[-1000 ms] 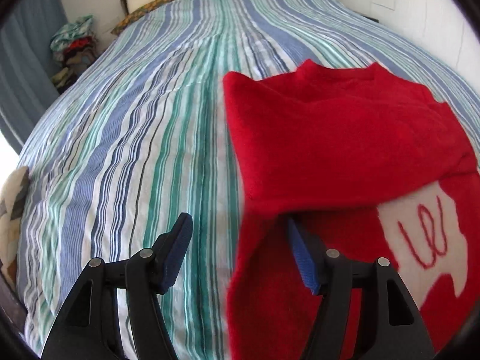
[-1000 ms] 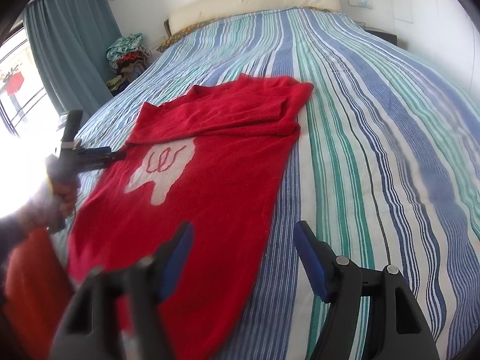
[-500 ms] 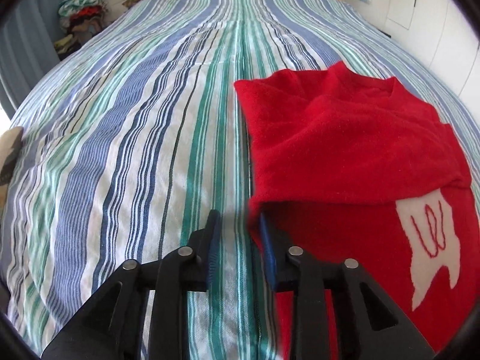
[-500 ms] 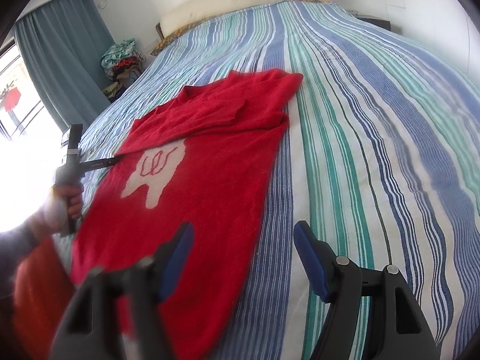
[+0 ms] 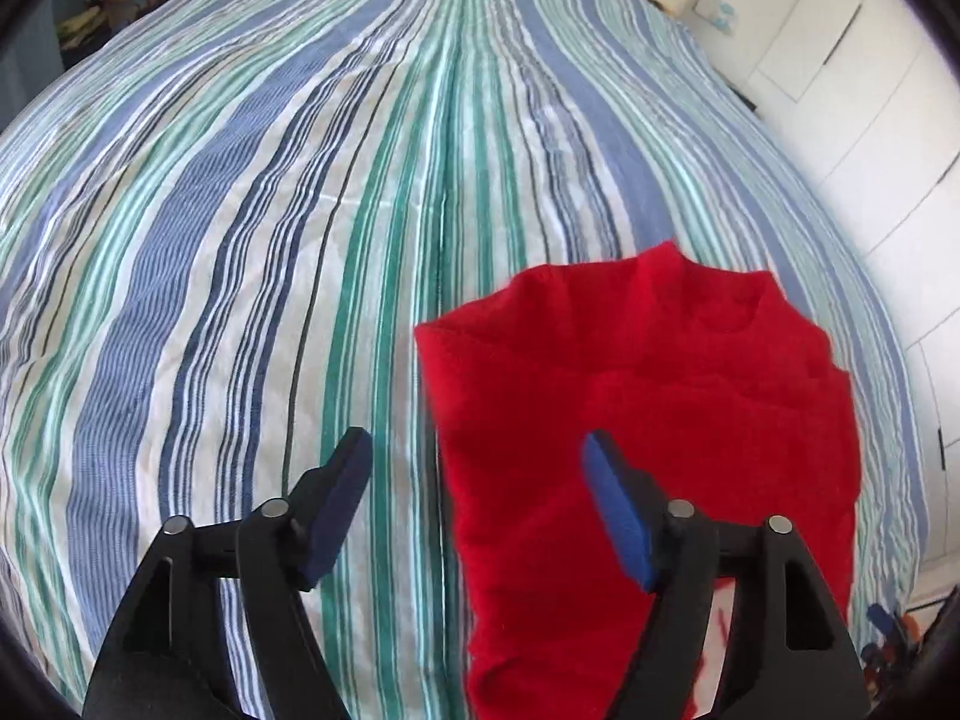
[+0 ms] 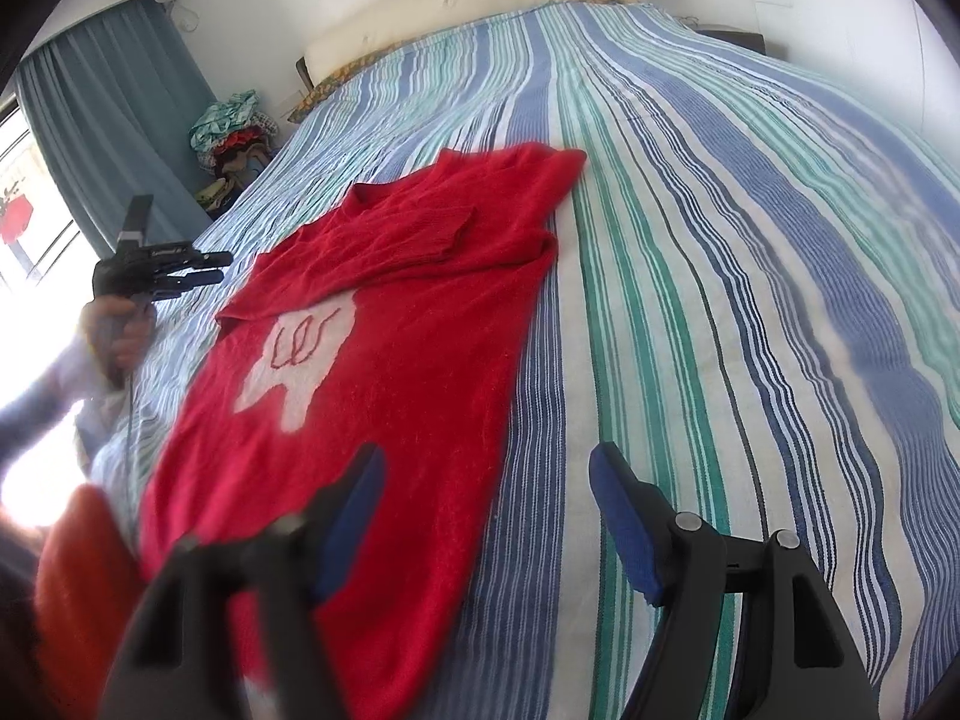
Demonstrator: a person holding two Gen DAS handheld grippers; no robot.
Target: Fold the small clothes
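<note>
red knit, a small sweater [image 6: 384, 360], lies flat on the striped bed cover [image 6: 750, 276], toward the left half of the bed as the right wrist view shows it. its front carries a white patch [image 6: 297, 360] with red stitched loops, and both sleeves are folded across the chest, one cuff [image 6: 456, 228] lying just below the neckline. in the left wrist view the sweater [image 5: 636, 420] fills the lower right, its collar [image 5: 708, 300] pointing up the bed. the left claw [image 5: 477, 498] hangs just above the sweater's left edge with its blue-padded fingers [image 5: 618, 516] wide apart and holding nothing, one finger over the stripes and the other over the red knit. the right claw [image 6: 486, 510] is likewise spread and empty, low near the hem, straddling the sweater's right edge. from that view the left claw [image 6: 207, 270] appears at the far side, gripped in a hand [image 6: 117, 330]. a cream pillow [image 6: 480, 6] sits at the head of the bed, and a heap of clothes [image 6: 234, 138] lies beside a blue curtain [image 6: 114, 132].
</note>
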